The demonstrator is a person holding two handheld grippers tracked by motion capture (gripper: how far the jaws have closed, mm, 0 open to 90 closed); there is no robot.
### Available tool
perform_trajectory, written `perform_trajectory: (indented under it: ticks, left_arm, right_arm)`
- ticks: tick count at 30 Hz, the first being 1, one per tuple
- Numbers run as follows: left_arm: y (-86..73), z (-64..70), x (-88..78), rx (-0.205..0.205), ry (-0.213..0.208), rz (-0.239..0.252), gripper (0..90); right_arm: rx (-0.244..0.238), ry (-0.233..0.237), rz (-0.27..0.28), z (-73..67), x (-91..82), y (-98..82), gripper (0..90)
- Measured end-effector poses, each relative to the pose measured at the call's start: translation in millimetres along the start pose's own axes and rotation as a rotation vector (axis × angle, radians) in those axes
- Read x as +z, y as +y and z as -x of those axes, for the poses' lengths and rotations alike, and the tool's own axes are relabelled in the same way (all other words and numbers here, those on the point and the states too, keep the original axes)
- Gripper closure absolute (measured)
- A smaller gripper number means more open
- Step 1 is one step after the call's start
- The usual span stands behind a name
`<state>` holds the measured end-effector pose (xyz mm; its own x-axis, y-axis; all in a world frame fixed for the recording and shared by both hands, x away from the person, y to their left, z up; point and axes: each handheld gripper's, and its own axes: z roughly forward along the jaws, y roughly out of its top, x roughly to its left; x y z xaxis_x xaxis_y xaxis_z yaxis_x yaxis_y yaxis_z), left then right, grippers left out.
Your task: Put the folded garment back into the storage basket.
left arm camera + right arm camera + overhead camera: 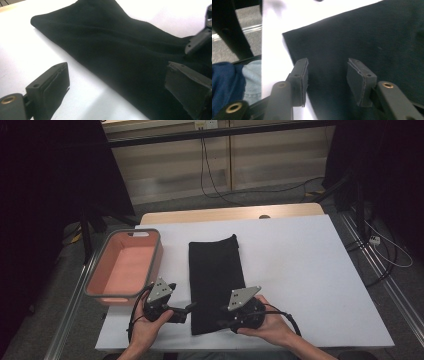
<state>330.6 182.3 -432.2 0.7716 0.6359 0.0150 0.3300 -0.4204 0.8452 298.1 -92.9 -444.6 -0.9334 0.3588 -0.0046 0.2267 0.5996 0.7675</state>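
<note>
cloth (216, 282): plain black, no pattern
counter (310, 285): white top, pale wood strip at the far edge
bin (100, 270): salmon pink inside, grey rim
left claw (189, 308): black, grey plate
right claw (222, 322): black, grey plate, brass-coloured rivets

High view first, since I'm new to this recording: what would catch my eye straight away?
A long black cloth lies flat down the middle of the white table, the darkest thing there. Left of it stands an empty pink bin with a grey rim. At the cloth's near end a person holds the left tool and the right tool, one at each side, both with jaws apart and gripping nothing.
</note>
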Motion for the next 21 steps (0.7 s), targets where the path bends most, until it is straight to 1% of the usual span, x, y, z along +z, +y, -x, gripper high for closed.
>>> perform_trajectory:
  ticks: [4,5,6,7,8,9,10,11,13,14,15,17,19,20,21]
  left_arm:
    - [0.0,0.5,1.0,0.001,0.002,-0.001,6.4]
    - [0.0,0.5,1.0,0.001,0.002,-0.001,6.4]
    - [0.1,0.9,1.1,0.006,0.002,-0.003,6.4]
    - [0.1,0.9,1.1,0.006,0.002,-0.003,6.4]
    - [0.1,1.1,1.2,0.008,0.002,-0.004,6.4]
    - [0.1,1.1,1.2,0.008,0.002,-0.004,6.4]
    - [0.0,1.1,1.1,0.005,-0.001,-0.005,6.4]
    - [0.0,1.6,0.7,0.003,-0.002,-0.003,6.4]
    - [0.2,2.7,0.7,0.006,-0.006,-0.002,6.4]
    - [0.3,2.9,0.9,0.010,-0.008,-0.002,6.4]
    - [0.3,2.8,1.2,0.013,-0.006,-0.004,6.4]
    - [0.3,2.6,1.3,0.013,-0.004,-0.004,6.4]
    - [0.2,1.9,1.1,0.015,0.002,-0.007,6.4]
    - [0.2,1.8,1.1,0.014,0.003,-0.007,6.4]
    - [0.2,1.8,1.0,0.014,0.004,-0.008,6.4]
  right_arm:
    - [-0.042,-0.005,-0.006,-6.3,3.0,2.4,57.9]
    - [-0.042,-0.005,-0.006,-6.3,3.0,2.4,57.9]
    - [-0.061,-0.004,-0.029,-8.3,6.2,1.8,58.6]
    - [-0.061,-0.004,-0.029,-8.3,6.2,1.8,58.6]
    - [-0.070,0.007,-0.065,-9.7,11.0,-0.3,57.9]
    - [-0.070,0.007,-0.065,-9.7,11.0,-0.3,57.9]
    - [-0.080,0.008,-0.077,-9.9,13.8,-1.6,55.9]
    - [-0.061,0.023,-0.105,-10.7,19.1,-4.0,49.2]
    - [-0.078,0.017,-0.112,-13.1,20.0,-2.8,48.7]
    - [-0.078,0.017,-0.112,-13.1,20.0,-2.8,47.3]
    - [-0.102,0.014,-0.119,-14.9,20.9,-3.1,45.7]
    - [-0.102,0.013,-0.118,-14.4,20.9,-3.4,45.9]
    - [-0.100,0.012,-0.127,-13.4,21.6,-2.0,46.5]
    - [-0.099,0.013,-0.142,-13.0,22.3,0.1,48.7]
    - [-0.099,0.013,-0.142,-13.0,22.3,0.1,48.7]
